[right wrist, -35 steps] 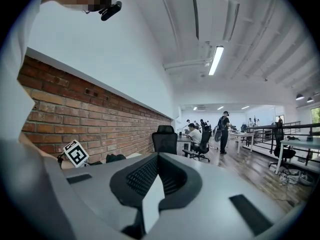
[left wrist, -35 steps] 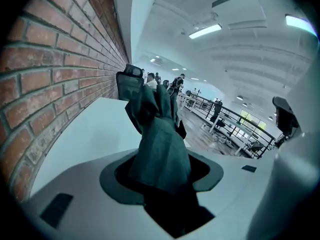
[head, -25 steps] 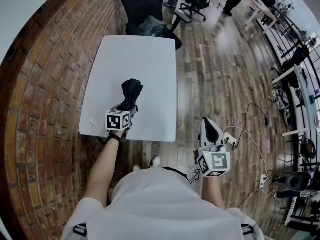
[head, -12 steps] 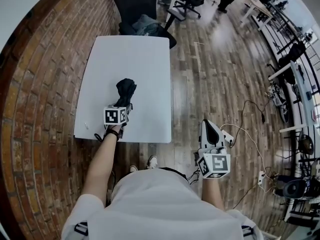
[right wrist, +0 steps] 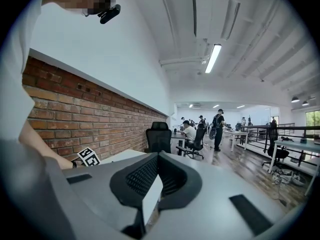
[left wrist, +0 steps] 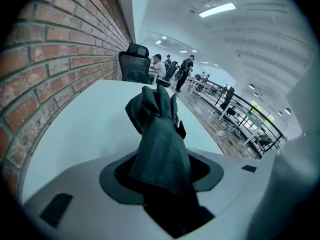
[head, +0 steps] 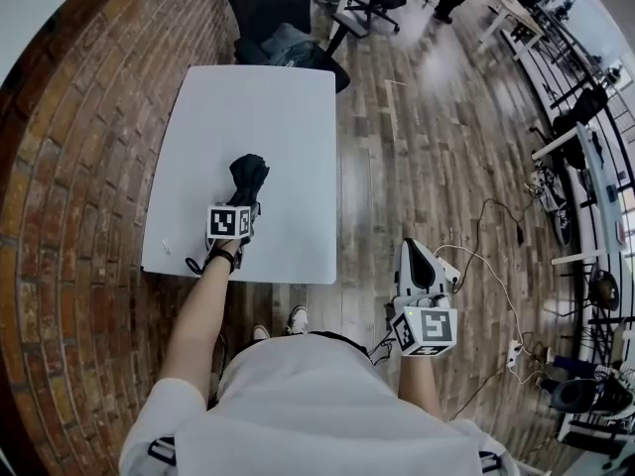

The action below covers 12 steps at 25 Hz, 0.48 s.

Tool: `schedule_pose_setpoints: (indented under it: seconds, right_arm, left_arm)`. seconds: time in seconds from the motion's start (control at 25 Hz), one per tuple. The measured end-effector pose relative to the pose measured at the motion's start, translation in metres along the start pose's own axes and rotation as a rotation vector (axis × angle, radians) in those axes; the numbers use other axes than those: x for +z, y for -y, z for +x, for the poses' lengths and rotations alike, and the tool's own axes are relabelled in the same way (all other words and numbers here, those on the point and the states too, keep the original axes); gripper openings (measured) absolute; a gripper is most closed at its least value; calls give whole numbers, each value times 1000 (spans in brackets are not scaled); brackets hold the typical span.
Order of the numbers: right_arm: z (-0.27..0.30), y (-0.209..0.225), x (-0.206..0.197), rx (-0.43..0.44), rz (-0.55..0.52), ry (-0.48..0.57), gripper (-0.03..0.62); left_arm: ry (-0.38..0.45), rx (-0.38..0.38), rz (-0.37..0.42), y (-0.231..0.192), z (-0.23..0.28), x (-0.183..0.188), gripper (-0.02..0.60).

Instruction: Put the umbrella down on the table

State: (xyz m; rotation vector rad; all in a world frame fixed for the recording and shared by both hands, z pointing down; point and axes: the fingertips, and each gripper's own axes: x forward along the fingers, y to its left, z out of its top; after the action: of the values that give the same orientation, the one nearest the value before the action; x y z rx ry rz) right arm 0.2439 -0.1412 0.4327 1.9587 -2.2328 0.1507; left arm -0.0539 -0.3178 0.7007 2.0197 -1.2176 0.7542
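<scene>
Umbrella (head: 248, 175), folded, dark fabric, judged light, soft and slippery in its loose folds but stiffer along the shaft, so best taken low round the bundle, is clamped in the fingers of the left gripper (head: 246, 211) over the near half of the white table (head: 288, 117) — right gripper (head: 413, 250) beside the table, fingers closed, empty.
</scene>
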Motion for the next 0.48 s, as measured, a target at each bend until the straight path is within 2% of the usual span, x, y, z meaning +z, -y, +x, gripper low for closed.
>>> schedule_pose_setpoints:
  seconds: [0.48]
  right_arm:
    - [1,11,0,-13,4,-4,20]
  left_arm:
    - [-57,24,3,-2,18,-8,236]
